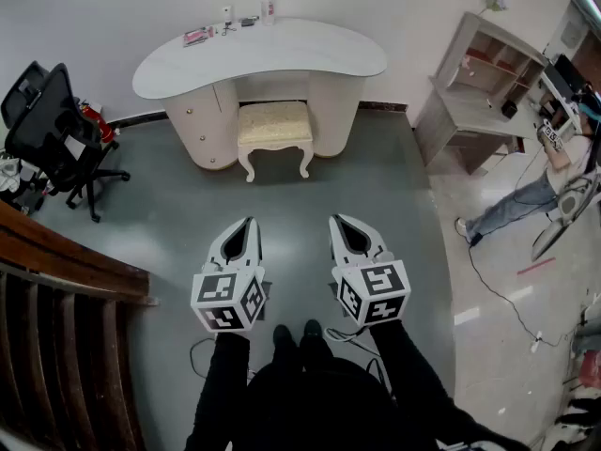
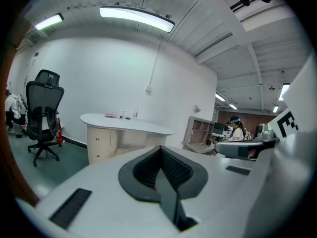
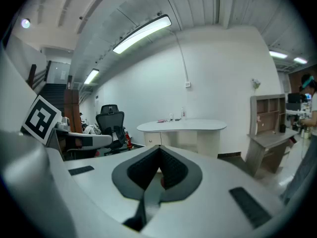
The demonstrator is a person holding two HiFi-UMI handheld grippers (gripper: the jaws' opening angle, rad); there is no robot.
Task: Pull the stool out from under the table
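Left claw: the left claw (image 1: 250,224) is hovering low in front of the person, its jaws pressing together with nothing between them, pointing at the furniture ahead.
Right claw: the right claw (image 1: 336,222) is hovering just beside it, likewise closed up and carrying nothing.
Floor: a bare stretch of grey-green floor (image 1: 169,214) is lying between both claws and the target; both are well apart from it.
Task's thing: the white carved-leg stool with a cream padded seat (image 1: 274,125) is standing in the kneehole between the two cream pedestals (image 1: 202,120), its rear going under the top and its two curved front legs showing out in front.
Worktop: the white kidney-shaped worktop (image 1: 310,50) is overhanging the stool's back edge; small bottles (image 1: 268,6) are standing along its far rim by the wall.
Off to the side: a black mesh office chair (image 1: 47,111) is standing to the left, clear of the pull path.
Handling: the stool is looking light and stiff in the frame but soft on top, so the cushion would likely be squashing and slipping under a pinch.
Where to hold: the hard seat rail under the front of the cushion, or the tops of the front legs, is looking like the best purchase, one claw per side.
Drag: the feet may be scraping or catching; whether the floor is smooth or matted, I cannot quite tell.
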